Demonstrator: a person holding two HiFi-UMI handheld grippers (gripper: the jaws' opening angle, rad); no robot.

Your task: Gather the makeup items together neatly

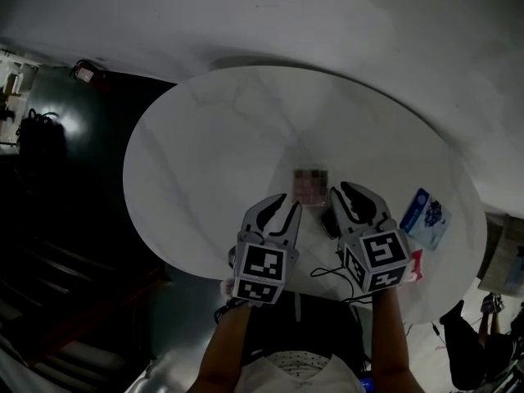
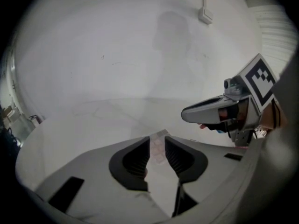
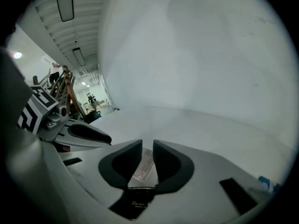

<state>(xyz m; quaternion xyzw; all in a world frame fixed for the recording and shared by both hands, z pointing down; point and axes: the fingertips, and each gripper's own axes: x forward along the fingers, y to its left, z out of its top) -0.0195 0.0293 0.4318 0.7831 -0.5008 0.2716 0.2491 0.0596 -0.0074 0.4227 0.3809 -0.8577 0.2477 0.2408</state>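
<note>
Tongs are hovering side by side over the near part of the round white tabletop [image 1: 205, 154], at about 6 o'clock on its disc in the head view. The left tongs [image 1: 291, 202] are standing a little apart, with a narrow slot between the ribbed pads and nothing pinched. In the left gripper view the pale tabletop is showing through the slot, and the small checkered palette [image 1: 311, 185] is peeking in at its far end. That palette is lying flat on the tabletop, at roughly 1 o'clock from the left tips and 10 o'clock from the right ones, just beyond both pairs. The right tongs [image 1: 341, 189] are parted even less, and they are gripping nothing either. The right gripper view is looking down through that thin gap at the palette's pale grid. A black case [image 1: 330, 221] with pale lettering is lying on the tabletop under the root of the jaws. In the head view that case is sitting between the two tongs, close against the right one's inner side. At 3 o'clock from the right tongs, a blue-and-white packet [image 1: 426, 218] is resting near the rim, apart from the others. A thin black cord [image 1: 326, 273] is curling by the rim at 6 o'clock.
</note>
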